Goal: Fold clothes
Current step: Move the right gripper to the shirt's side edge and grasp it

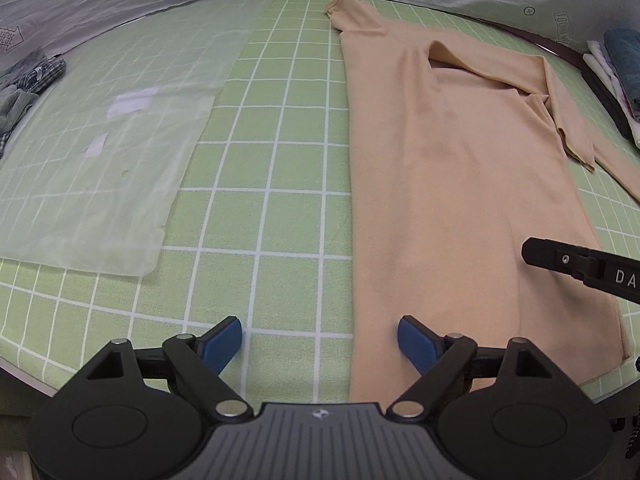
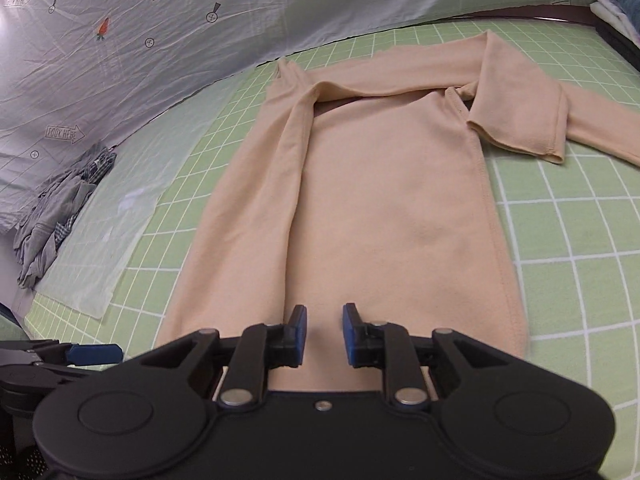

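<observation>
A peach long-sleeved top (image 1: pixel 452 168) lies flat on the green grid mat (image 1: pixel 272 184), its left side folded over the body and one sleeve laid across the chest. In the right wrist view the top (image 2: pixel 384 200) runs away from me, a sleeve cuff (image 2: pixel 516 128) at the right. My left gripper (image 1: pixel 320 346) is open and empty, hovering over the top's left edge near the hem. My right gripper (image 2: pixel 324 332) is partly open and empty just above the hem; its finger shows in the left wrist view (image 1: pixel 576 266).
A thin translucent sheet (image 1: pixel 92 160) lies on the mat to the left. A heap of grey and checked clothes (image 2: pixel 60 216) sits at the far left. Folded towels (image 1: pixel 620 76) are stacked at the far right. A printed sheet (image 2: pixel 160 40) hangs behind.
</observation>
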Demonstrator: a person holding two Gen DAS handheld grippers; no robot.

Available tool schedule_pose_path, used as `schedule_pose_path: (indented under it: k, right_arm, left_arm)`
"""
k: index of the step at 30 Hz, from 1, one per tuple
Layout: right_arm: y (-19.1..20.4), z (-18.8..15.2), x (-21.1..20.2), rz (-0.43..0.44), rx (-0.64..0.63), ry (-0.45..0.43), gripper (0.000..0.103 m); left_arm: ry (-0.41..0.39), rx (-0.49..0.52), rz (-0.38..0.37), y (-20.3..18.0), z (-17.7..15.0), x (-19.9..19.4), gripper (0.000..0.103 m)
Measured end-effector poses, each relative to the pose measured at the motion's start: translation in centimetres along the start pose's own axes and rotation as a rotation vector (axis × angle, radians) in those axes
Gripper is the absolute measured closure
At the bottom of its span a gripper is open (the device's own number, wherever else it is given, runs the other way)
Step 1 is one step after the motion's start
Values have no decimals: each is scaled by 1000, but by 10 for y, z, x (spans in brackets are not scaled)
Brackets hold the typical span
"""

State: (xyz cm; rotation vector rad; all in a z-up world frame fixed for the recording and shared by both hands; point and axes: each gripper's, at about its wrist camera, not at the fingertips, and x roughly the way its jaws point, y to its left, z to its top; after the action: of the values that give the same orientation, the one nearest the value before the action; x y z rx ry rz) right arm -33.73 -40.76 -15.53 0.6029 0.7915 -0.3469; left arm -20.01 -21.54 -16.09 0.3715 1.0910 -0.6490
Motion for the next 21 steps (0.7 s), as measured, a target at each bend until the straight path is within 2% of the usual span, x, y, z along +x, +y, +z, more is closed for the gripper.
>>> schedule_pose_path:
  k: [8,12,16,18,21]
  right_arm:
    - [8,-6,0,80,65,-3,79]
    - [22,-7,2,137,93,-16,84]
    - [40,-3,0,178,92,-36,84]
    - [43,-1,-2,149,105,-57,84]
    - [36,0,-2,58,154,-71,83]
  left_arm:
    - [17,11,-3,1,0,0,16]
    - [30,52,-24,4,2,0,15]
    - [47,95,-45,7,6,4,12]
    - [52,117,-56,9,7,5,11]
    - [57,148,-71,10,7,6,10]
